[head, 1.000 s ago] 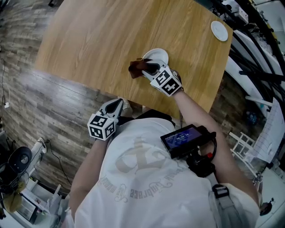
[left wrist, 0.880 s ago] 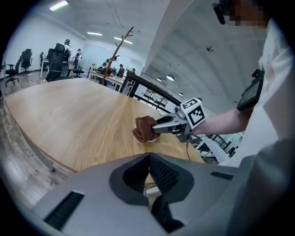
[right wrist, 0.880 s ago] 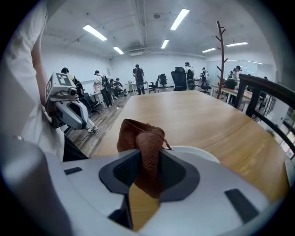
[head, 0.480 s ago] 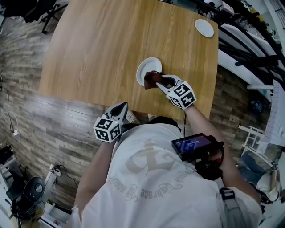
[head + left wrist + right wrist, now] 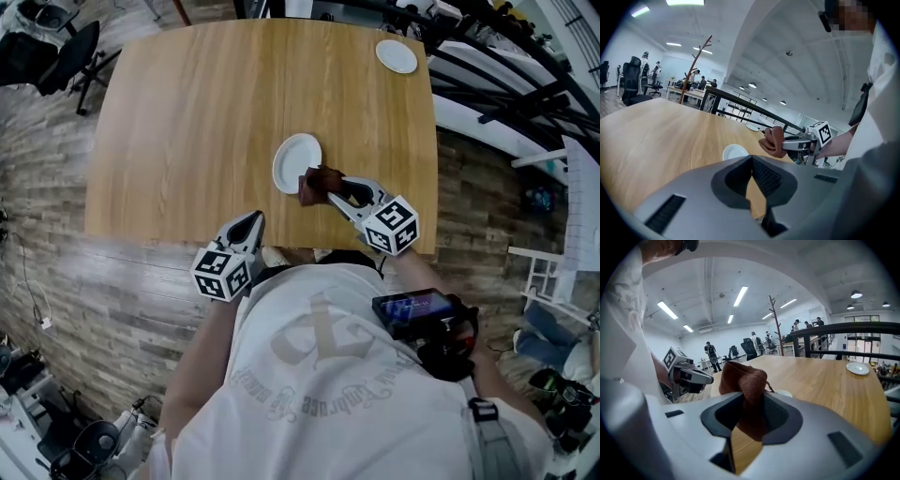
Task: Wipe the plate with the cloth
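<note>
A small white plate [image 5: 296, 162] lies on the wooden table [image 5: 206, 112], and shows again [image 5: 735, 152] in the left gripper view. My right gripper [image 5: 330, 189] is shut on a bunched brown cloth [image 5: 317, 184], held just right of the plate and near the table's front edge. The cloth [image 5: 746, 386] fills the jaws in the right gripper view. My left gripper [image 5: 251, 221] hangs at the table's near edge, below the plate, with its jaws closed together and nothing between them. The cloth [image 5: 773, 140] is visible from there too.
A second white plate [image 5: 397, 55] lies at the table's far right corner. Dark railings and cables run along the right side [image 5: 506, 84]. An office chair [image 5: 66, 52] stands at the far left. The person carries a small screen device [image 5: 414, 312] at the chest.
The right gripper with the cloth has drawn off the plate toward the right and nearer the front edge. The head camera has pulled back, so more table shows. The left gripper stays put.
</note>
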Demonstrator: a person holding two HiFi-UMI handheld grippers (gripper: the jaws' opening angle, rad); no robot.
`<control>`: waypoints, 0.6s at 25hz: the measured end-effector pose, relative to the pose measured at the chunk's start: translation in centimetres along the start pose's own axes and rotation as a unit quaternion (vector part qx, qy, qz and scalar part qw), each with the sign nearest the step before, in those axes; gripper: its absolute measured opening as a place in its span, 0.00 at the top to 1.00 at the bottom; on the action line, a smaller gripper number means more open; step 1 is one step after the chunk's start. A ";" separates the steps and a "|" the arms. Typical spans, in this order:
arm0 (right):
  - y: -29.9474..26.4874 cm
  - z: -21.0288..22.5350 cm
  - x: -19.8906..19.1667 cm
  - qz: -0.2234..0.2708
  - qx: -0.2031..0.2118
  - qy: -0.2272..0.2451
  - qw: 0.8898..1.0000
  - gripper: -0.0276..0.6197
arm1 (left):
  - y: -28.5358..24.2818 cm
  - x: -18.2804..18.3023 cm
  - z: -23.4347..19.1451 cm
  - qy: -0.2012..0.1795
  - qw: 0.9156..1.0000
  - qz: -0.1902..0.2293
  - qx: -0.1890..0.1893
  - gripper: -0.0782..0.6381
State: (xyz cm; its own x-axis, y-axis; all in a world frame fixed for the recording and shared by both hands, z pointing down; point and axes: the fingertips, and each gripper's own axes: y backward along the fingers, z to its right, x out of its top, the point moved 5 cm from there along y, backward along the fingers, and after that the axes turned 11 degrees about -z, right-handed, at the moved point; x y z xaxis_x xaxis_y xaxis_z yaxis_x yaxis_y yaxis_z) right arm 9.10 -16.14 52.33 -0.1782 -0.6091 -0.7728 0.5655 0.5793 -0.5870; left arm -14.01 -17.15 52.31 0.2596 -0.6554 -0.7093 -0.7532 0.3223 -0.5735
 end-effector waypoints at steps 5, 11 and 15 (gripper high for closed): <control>0.9 -0.2 -1.0 0.013 -0.016 -0.019 1.000 0.77 | -0.5 0.2 0.6 -0.018 1.000 -0.012 -0.016 0.87; 0.9 -1.3 -2.9 0.020 -0.025 -0.013 0.999 0.77 | -0.4 -1.7 0.9 -0.033 0.999 -0.006 -0.022 0.87; 4.2 -0.3 -4.0 0.023 -0.026 -0.013 0.999 0.77 | -1.5 -2.0 4.7 -0.038 0.999 -0.011 -0.023 0.87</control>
State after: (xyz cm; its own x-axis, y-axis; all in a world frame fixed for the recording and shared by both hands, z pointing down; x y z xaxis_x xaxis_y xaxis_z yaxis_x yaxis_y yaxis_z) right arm 11.94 -11.12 52.93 -0.1308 -0.5951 -0.7929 0.5294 0.6343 -0.5634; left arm -10.58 -13.11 52.68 0.3202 -0.6084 -0.7262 -0.7727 0.2757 -0.5717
